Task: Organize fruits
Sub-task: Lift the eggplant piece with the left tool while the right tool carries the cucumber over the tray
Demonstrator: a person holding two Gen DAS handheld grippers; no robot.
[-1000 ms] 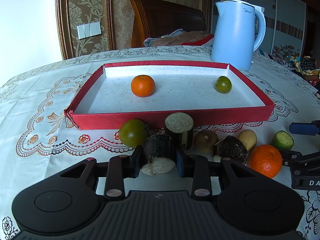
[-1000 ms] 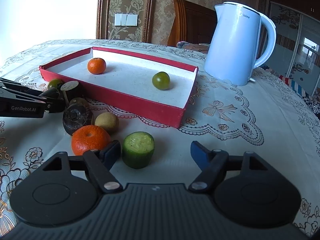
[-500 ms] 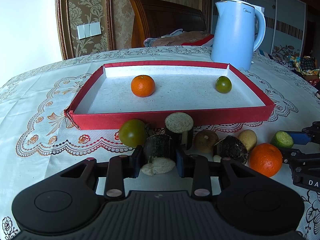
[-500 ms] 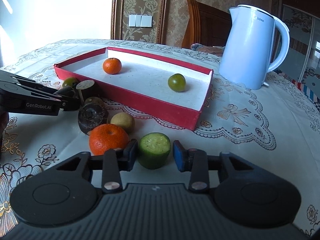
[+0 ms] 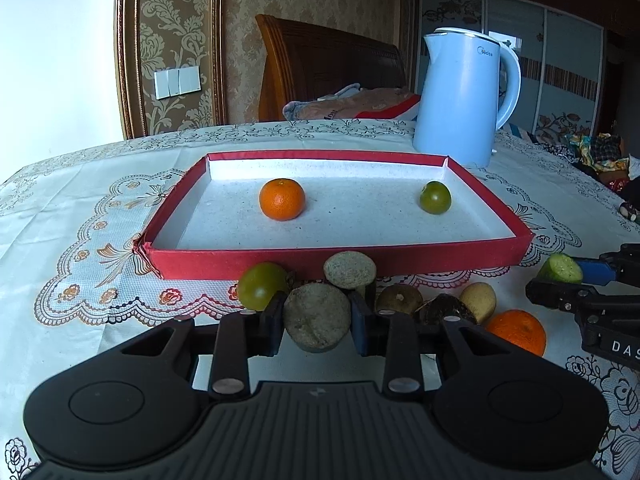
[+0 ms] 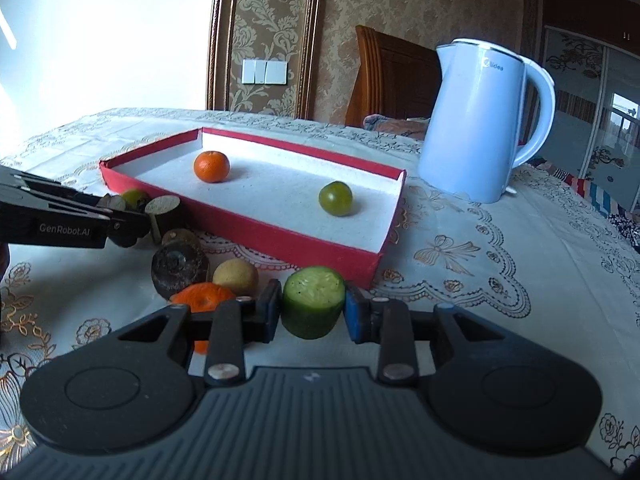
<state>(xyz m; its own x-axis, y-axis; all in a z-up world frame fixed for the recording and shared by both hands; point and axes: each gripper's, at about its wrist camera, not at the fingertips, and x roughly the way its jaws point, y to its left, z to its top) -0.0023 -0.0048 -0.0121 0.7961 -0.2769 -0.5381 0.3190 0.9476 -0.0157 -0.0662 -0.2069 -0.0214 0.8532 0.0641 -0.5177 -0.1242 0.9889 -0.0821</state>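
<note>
1. Cucumber stub (image 6: 313, 307): short green cylinder, pale cut face up. It sits squarely between the fingers of the right gripper (image 6: 312, 312), pads pressed on its skin at both sides. The jaws have just been closing and now clamp it. It appears raised a little off the tablecloth (image 6: 500, 240), just short of the tray's near corner.
2. Dark root piece (image 5: 317, 317): round, rough-skinned, tan cut face toward the camera. The left gripper (image 5: 316, 322) is drawn in narrow on it, one pad on each flank.
3. Grip rationale, as judged: both pieces are taken across their curved sides, likely so that they cannot roll out on the way to a sorted place.
4. Loose pile in front of the tray: green citrus (image 5: 262, 285), second cut root (image 5: 350, 270), brown root (image 5: 400, 299), dark root (image 6: 179, 266), small potato (image 6: 235, 276), orange (image 6: 204, 294). Clustered, several touching.
5. Red tray (image 5: 340, 259): shallow, white-lined. Holds one orange (image 5: 282, 199) and one green citrus (image 5: 435, 197), well apart.
6. Blue kettle (image 5: 464, 98): behind the tray's far right corner, upright.
</note>
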